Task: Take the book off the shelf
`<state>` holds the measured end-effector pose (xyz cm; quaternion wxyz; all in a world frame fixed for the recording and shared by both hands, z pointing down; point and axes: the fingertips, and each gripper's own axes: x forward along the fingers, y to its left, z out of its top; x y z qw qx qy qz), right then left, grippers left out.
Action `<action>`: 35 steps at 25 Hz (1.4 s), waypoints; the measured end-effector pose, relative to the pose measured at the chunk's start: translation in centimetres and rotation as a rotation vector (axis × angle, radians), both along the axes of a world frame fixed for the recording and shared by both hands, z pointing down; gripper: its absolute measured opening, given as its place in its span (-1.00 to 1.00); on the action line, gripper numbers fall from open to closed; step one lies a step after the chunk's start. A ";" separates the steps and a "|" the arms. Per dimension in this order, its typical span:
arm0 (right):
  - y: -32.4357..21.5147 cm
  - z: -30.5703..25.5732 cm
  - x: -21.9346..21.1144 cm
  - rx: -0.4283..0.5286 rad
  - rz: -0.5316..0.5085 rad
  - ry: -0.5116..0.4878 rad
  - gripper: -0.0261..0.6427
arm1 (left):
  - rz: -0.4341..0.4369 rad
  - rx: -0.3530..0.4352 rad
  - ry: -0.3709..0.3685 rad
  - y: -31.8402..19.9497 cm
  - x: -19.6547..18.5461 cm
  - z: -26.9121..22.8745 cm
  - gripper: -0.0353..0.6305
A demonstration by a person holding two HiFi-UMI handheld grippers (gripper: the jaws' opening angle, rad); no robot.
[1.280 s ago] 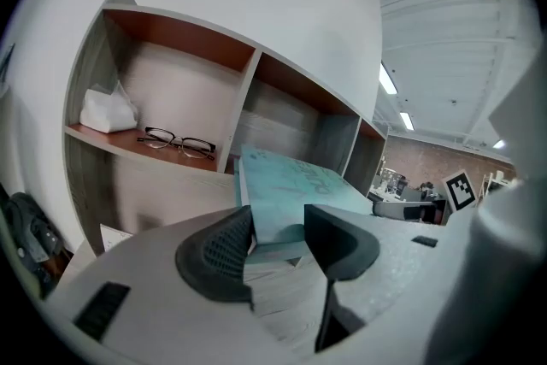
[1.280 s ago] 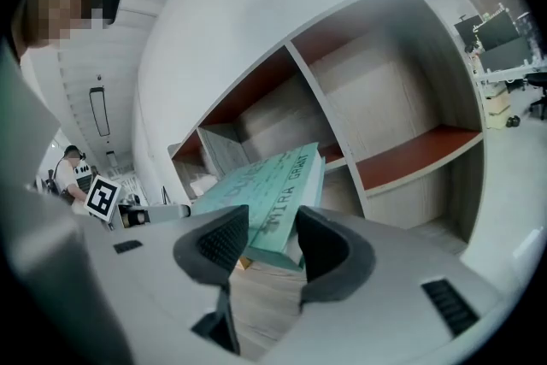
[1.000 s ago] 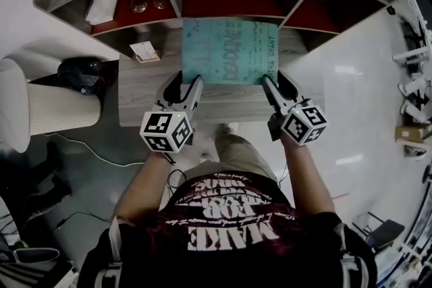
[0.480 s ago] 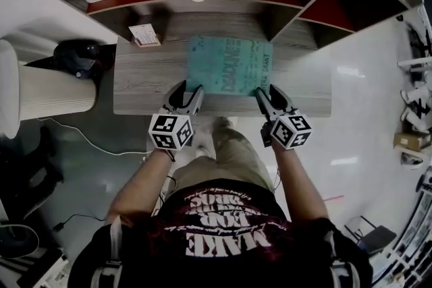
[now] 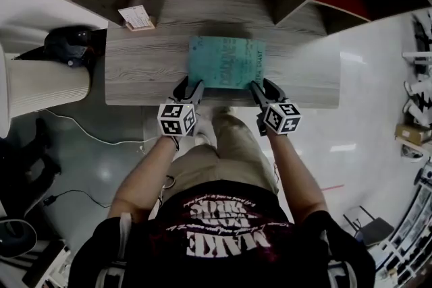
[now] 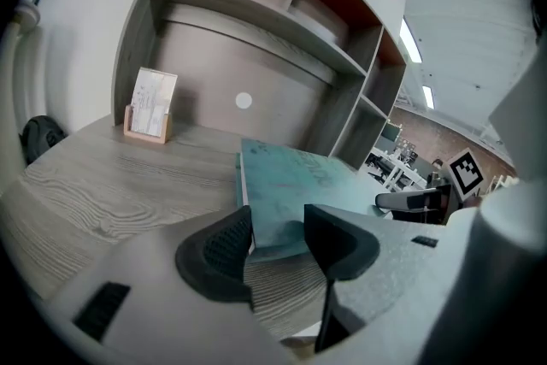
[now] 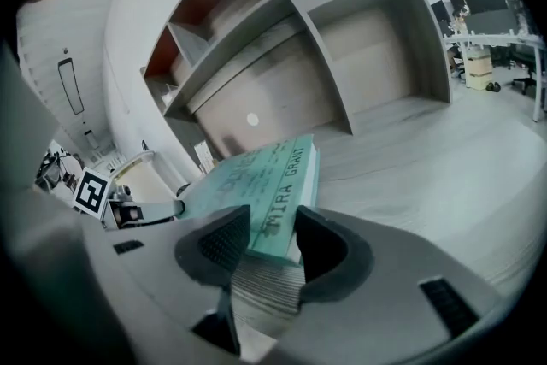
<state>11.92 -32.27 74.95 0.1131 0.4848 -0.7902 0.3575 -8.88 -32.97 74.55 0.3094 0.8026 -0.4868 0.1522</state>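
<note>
Both left tongs point(image 5: 192, 85) and right tongs point(image 5: 262, 85) clamp the teal book point(image 5: 226, 63).

Head view: cam high overhead, facing steeply down on desk point(image 5: 135, 71) front edge, far off. Left gripper view: low, close behind own jaws at book point(image 6: 291, 184) near-left corner, facing shelf point(image 6: 214, 64). Right gripper view: same, near-right corner. All 3 share book, desk & shelf.

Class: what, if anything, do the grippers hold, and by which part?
The teal book, by its two near corners: left gripper at the left corner, right gripper at the spine-side corner.
</note>
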 end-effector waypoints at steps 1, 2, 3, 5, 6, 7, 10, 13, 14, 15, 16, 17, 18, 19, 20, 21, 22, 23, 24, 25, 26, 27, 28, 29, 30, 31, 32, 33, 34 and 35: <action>0.1 0.8 0.1 -0.015 0.003 0.000 -0.40 | 0.003 -0.005 -0.009 0.0 0.1 0.6 -0.31; 0.1 1.5 0.2 -0.028 0.007 0.001 -0.40 | 0.006 -0.009 -0.018 -0.1 0.3 1.1 -0.31; 0.0 2.1 0.3 -0.041 0.009 0.003 -0.40 | 0.009 -0.013 -0.026 -0.2 0.4 1.6 -0.31; -0.2 2.9 0.3 -0.059 0.008 0.017 -0.40 | 0.009 -0.025 -0.038 -0.4 0.4 2.5 -0.31; -0.4 3.2 0.2 -0.064 0.004 0.026 -0.40 | 0.006 -0.036 -0.043 -0.6 0.3 2.9 -0.30; -0.5 3.4 0.1 -0.068 -0.001 0.035 -0.40 | 0.001 -0.049 -0.047 -0.7 0.2 3.2 -0.30; -0.8 3.7 0.1 -0.071 -0.015 0.055 -0.39 | -0.009 -0.082 -0.046 -0.7 0.3 3.7 -0.30; -1.3 3.7 0.2 -0.066 -0.048 0.086 -0.35 | -0.002 -0.093 -0.073 -0.8 0.3 3.9 -0.30; -1.4 3.6 0.2 -0.065 -0.055 0.103 -0.33 | 0.002 -0.088 -0.097 -0.9 0.2 3.8 -0.27; -1.4 3.5 0.3 -0.061 -0.060 0.126 -0.27 | 0.000 -0.080 -0.116 -0.9 0.0 3.5 -0.24; -1.4 3.2 0.4 -0.049 -0.062 0.154 -0.25 | -0.009 -0.068 -0.127 -0.9 -0.3 3.0 -0.23; -1.2 2.5 0.6 -0.026 -0.061 0.184 -0.29 | -0.021 -0.051 -0.133 -0.7 -0.7 2.3 -0.23; -1.1 1.6 0.9 0.007 -0.059 0.215 -0.43 | -0.030 -0.029 -0.140 -0.5 -1.3 1.4 -0.23; -0.8 0.3 1.0 0.050 -0.058 0.240 -0.63 | -0.037 -0.004 -0.149 -0.2 -1.9 0.3 -0.23; -0.6 -1.3 1.0 0.098 -0.062 0.257 -0.84 | -0.039 0.023 -0.157 0.2 -2.5 -1.0 -0.23; -0.2 -3.0 0.9 0.146 -0.072 0.267 -0.91 | -0.039 0.050 -0.161 0.6 -3.0 -2.3 -0.24; 0.2 -4.6 0.6 0.192 -0.084 0.274 -0.91 | -0.037 0.079 -0.161 1.1 -3.6 -3.8 -0.31; 0.8 -6.2 0.3 0.233 -0.095 0.281 -0.91 | -0.035 0.110 -0.159 1.7 -4.1 -5.3 -0.51; 1.3 -7.8 0.1 0.269 -0.102 0.287 -0.91 | -0.036 0.145 -0.158 2.3 -4.7 -6.9 -0.68; 1.9 -9.3 -0.2 0.301 -0.105 0.289 -0.91 | -0.038 0.180 -0.156 2.9 -5.3 -8.6 -0.78; 2.4 -10.9 -0.4 0.330 -0.105 0.290 -0.91 | -0.041 0.215 -0.155 3.4 -5.7 -10.3 -0.83; 2.9 -12.4 -0.5 0.356 -0.103 0.289 -0.91 | -0.045 0.249 -0.152 3.8 -6.1 -12.0 -0.85; 3.4 -13.9 -0.7 0.380 -0.100 0.287 -0.91 | -0.048 0.283 -0.148 4.2 -6.4 -13.8 -0.86; 3.8 -15.4 -0.9 0.402 -0.096 0.283 -0.91 | -0.050 0.316 -0.142 4.6 -6.6 -15.7 -0.87; 4.3 -17.0 -1.1 0.424 -0.094 0.280 -0.91 | -0.050 0.351 -0.134 4.9 -6.6 -17.7 -0.87; 4.7 -18.6 -1.3 0.445 -0.092 0.277 -0.91 | -0.046 0.385 -0.125 5.2 -6.6 -19.7 -0.87; 5.0 -20.2 -1.6 0.467 -0.091 0.277 -0.91 | -0.039 0.421 -0.116 5.5 -6.4 -21.7 -0.87; 5.3 -21.7 -2.0 0.489 -0.090 0.279 -0.91 | -0.028 0.457 -0.109 5.7 -6.2 -23.8 -0.87; 5.5 -23.2 -2.4 0.511 -0.088 0.282 -0.91 | -0.015 0.496 -0.104 5.9 -5.9 -25.8 -0.87; 5.7 -24.5 -2.8 0.531 -0.086 0.285 -0.91 | -0.002 0.535 -0.097 6.0 -5.6 -27.8 -0.87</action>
